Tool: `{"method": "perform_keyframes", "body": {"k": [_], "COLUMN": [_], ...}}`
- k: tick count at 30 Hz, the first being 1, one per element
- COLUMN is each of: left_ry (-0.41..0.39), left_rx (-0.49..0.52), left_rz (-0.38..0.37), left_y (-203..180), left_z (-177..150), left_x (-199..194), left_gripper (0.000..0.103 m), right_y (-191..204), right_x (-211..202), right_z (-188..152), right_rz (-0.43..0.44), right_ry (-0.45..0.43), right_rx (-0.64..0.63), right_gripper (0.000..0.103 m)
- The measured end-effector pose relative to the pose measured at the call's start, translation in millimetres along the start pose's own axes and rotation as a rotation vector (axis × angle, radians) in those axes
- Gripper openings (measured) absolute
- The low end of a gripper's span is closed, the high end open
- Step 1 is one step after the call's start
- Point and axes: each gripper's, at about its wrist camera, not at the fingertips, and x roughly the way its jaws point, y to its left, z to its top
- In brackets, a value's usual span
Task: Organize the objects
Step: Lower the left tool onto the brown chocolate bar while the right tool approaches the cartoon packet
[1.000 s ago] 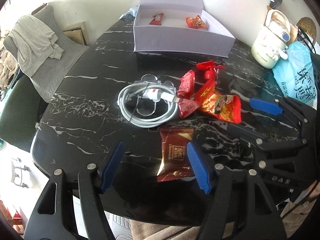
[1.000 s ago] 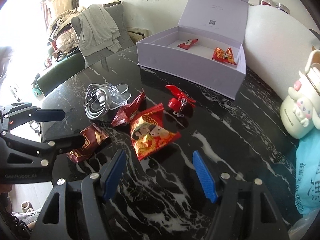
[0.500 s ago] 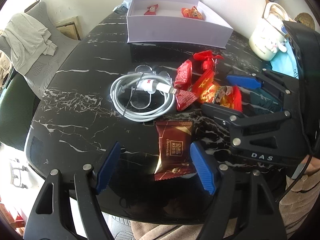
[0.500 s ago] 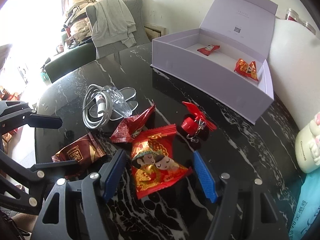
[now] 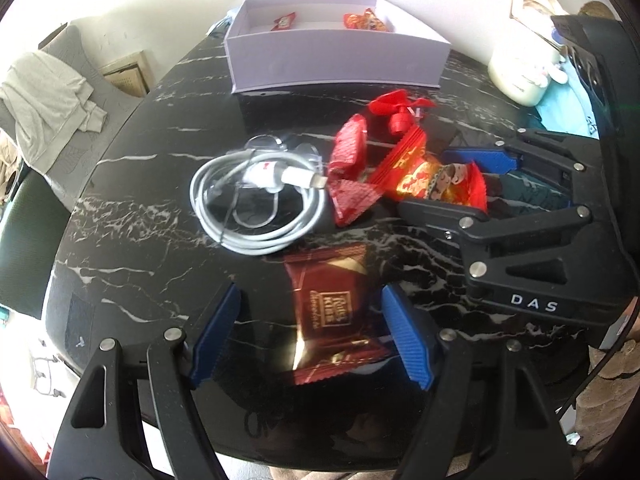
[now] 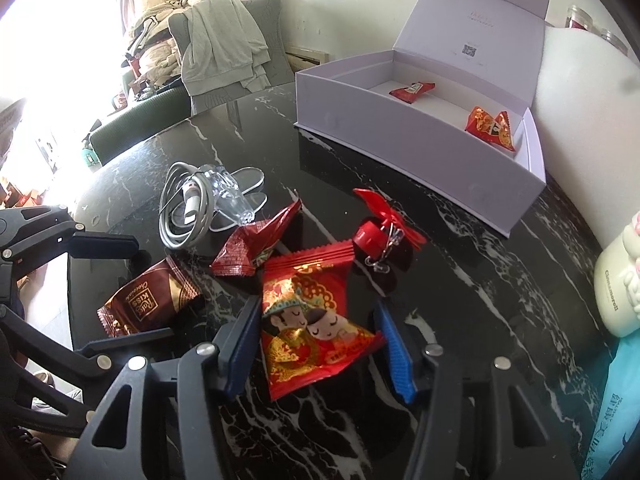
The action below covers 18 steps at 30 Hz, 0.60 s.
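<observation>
A: Where are the two grippers?

B: The left gripper (image 5: 310,330) has its blue pads wide apart, one on each side of the dark brown foil chocolate packet (image 5: 332,312). The packet lies flat on the black marble table (image 5: 132,200). The pads do not touch it.

A: And the right one?

B: The right gripper (image 6: 316,344) is also spread, around the red snack bag with a cartoon couple (image 6: 312,320). The left pad is just beside the bag's edge; I cannot tell if it touches.

A: What else lies there?

B: A coiled white cable (image 5: 256,204), a crumpled red foil wrapper (image 6: 256,244) and a small red fan toy (image 6: 380,232). Behind them stands the open pale lilac box (image 6: 420,152) with two red sweets inside.
</observation>
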Motion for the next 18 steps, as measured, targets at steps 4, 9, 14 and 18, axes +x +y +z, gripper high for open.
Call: {"method": "perform_keyframes", "body": {"k": [4, 9, 14, 18], "left_ry": [-0.033, -0.059, -0.058, -0.061], "left_rx": [0.023, 0.059, 0.077, 0.069], "left_rz": [-0.010, -0.031, -0.036, -0.054], "left_y": [-6, -15, -20, -21], "left_z": [-3, -6, -8, -9], "left_x": [-1, -6, -8, -11], "left_gripper": [0.068, 0.038, 0.032, 0.032], "right_y": [-2, -8, -11, -14], "right_x": [-3, -8, -11, -13], "right_z": [-5, -11, -16, -19], "right_rz": [-0.005, -0.011, -0.011, -0.007], "right_ry": [0.003, 0.006, 0.007, 0.009], "right_rx": [0.012, 0.039, 0.058, 0.078], "right_gripper": [0.057, 0.057, 0.057, 0.056]}}
